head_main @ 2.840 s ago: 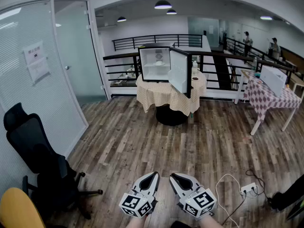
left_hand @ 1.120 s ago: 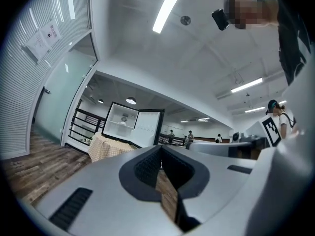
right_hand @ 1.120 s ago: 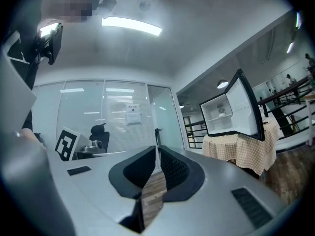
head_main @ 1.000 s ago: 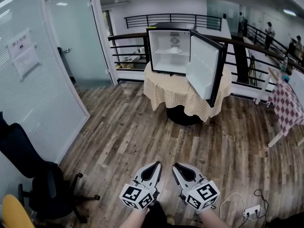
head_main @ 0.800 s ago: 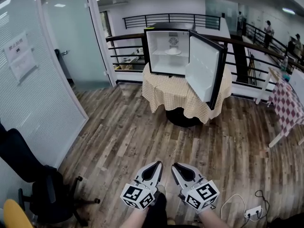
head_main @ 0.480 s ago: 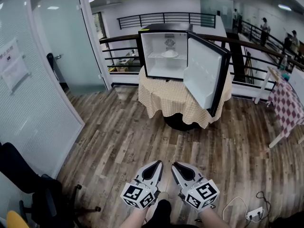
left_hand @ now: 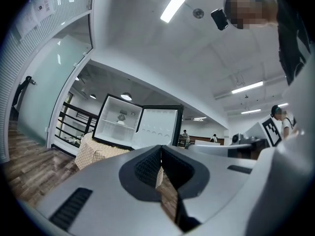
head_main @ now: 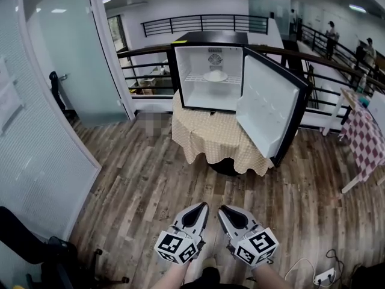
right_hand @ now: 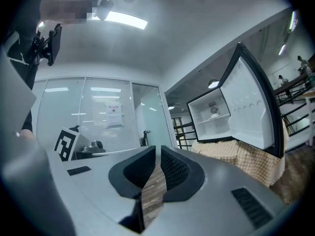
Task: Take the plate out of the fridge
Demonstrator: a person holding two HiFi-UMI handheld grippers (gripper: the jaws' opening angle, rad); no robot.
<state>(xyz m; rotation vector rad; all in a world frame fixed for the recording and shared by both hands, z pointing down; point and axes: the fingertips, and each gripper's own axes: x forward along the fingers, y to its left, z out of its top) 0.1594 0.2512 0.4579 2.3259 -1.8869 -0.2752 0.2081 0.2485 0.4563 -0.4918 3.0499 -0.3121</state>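
A small black fridge (head_main: 207, 77) stands on a round table with a checked cloth (head_main: 207, 138), and its door (head_main: 267, 110) hangs open to the right. A white plate (head_main: 215, 76) with something pale on it rests on the fridge's upper shelf. The left gripper view shows the fridge (left_hand: 118, 124) and plate (left_hand: 120, 122) small and far off; so does the right gripper view, fridge (right_hand: 211, 117) and plate (right_hand: 214, 115). My left gripper (head_main: 203, 206) and right gripper (head_main: 223, 209) are held low, side by side, well short of the table. Both are shut and hold nothing.
A frosted glass wall (head_main: 42, 113) runs along the left, with a black office chair (head_main: 27, 248) at its foot. A black railing (head_main: 150, 65) stands behind the fridge. A second checked table (head_main: 367, 143) is at the right, and a power strip (head_main: 322, 276) lies on the wood floor.
The fridge and table have grown larger and nearer as I walk toward them. Both grippers stay in the same place in the view, still shut.
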